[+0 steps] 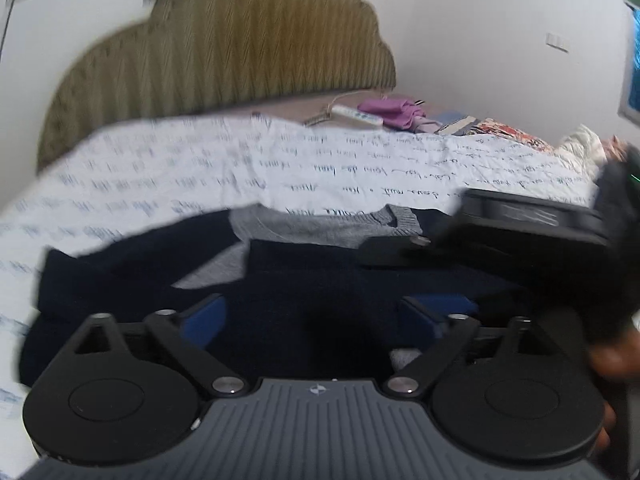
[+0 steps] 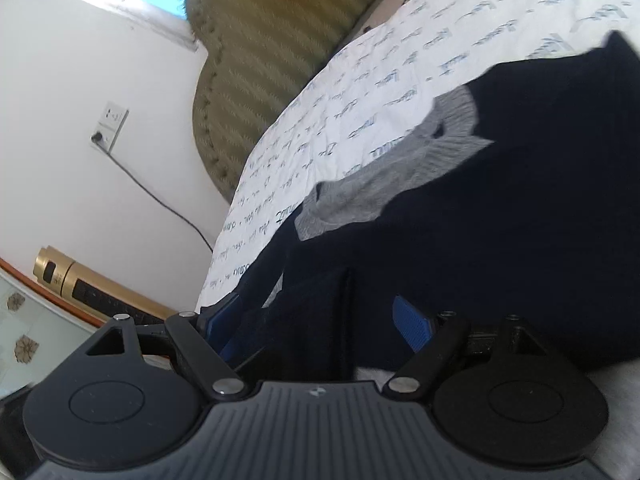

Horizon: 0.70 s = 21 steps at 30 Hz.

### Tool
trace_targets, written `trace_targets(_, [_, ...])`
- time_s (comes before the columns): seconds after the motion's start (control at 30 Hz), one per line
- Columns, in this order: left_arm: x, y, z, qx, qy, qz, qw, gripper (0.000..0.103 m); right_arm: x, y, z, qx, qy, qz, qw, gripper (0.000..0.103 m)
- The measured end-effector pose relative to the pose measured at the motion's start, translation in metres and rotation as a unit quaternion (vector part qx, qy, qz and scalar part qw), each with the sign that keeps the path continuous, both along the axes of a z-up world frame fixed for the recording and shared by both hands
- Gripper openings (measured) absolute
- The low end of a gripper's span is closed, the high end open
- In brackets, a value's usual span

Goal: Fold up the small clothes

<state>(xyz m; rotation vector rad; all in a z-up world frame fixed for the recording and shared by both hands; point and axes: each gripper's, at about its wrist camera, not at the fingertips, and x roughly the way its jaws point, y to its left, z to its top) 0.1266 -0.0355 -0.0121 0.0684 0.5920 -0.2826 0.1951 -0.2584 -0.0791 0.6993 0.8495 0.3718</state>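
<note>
Left wrist view: a navy sweater (image 1: 320,280) with a grey collar lies partly folded on the script-printed bedsheet (image 1: 160,168), sleeve already turned in, further folds apparently remaining. The left gripper (image 1: 320,316) hovers over it, jaws apart; the right gripper (image 2: 320,320), near the sweater's edge, likewise gapes.

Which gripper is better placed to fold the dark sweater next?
Probably the right gripper: a raised fold of the navy knitted sweater with grey trim stands between its open fingers. The left gripper is open over flat cloth.
</note>
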Motion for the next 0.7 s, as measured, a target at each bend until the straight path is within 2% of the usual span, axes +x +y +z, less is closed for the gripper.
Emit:
trace_targets(0.13, [-0.024,0.016,0.005,0.025,-0.01,-0.001,0.9996,0.1,0.013,0.014,-0.008,0.006,0.003,0.008,1.0,0.082])
trace_targets(0.17, [-0.028,0.02,0.005,0.027,-0.009,0.001,0.9996,0.1,0.017,0.017,-0.01,0.004,0.003,0.01,1.0,0.077])
trace_targets(0.2, [-0.03,0.025,0.004,0.03,-0.007,0.004,0.9995,0.1,0.019,0.02,-0.01,-0.001,0.003,0.013,1.0,0.065])
trace_targets(0.23, [-0.032,0.03,0.004,0.033,-0.007,0.008,0.9994,0.1,0.023,0.024,-0.011,-0.009,0.007,0.016,1.0,0.059])
trace_targets(0.27, [-0.033,0.035,0.004,0.037,-0.009,0.013,0.9992,0.1,0.026,0.026,-0.013,-0.021,0.012,0.016,1.0,0.042])
trace_targets(0.3, [-0.032,0.042,0.006,0.042,-0.012,0.023,0.9988,0.1,0.027,0.027,-0.013,-0.029,0.018,0.018,0.999,0.031])
trace_targets(0.33, [-0.03,0.049,0.008,0.042,-0.014,0.032,0.9985,0.1,0.029,0.028,-0.014,-0.034,0.023,0.019,0.999,0.028])
trace_targets(0.4, [-0.024,0.064,0.013,0.036,-0.014,0.055,0.9977,0.1,0.029,0.027,-0.015,-0.039,0.025,0.022,0.999,0.008])
trace_targets(0.53, [-0.006,0.095,0.018,0.013,0.01,0.12,0.9926,0.1,0.022,0.026,-0.008,-0.073,-0.001,0.009,0.997,0.005])
trace_targets(0.6, [-0.001,0.105,0.02,0.0,0.014,0.132,0.9911,0.1,0.015,0.023,0.004,-0.092,-0.024,-0.004,0.995,0.005])
trace_targets(0.7, [0.004,0.112,0.022,0.004,0.013,0.149,0.9887,0.1,0.006,0.014,0.022,-0.127,-0.058,-0.023,0.99,0.005])
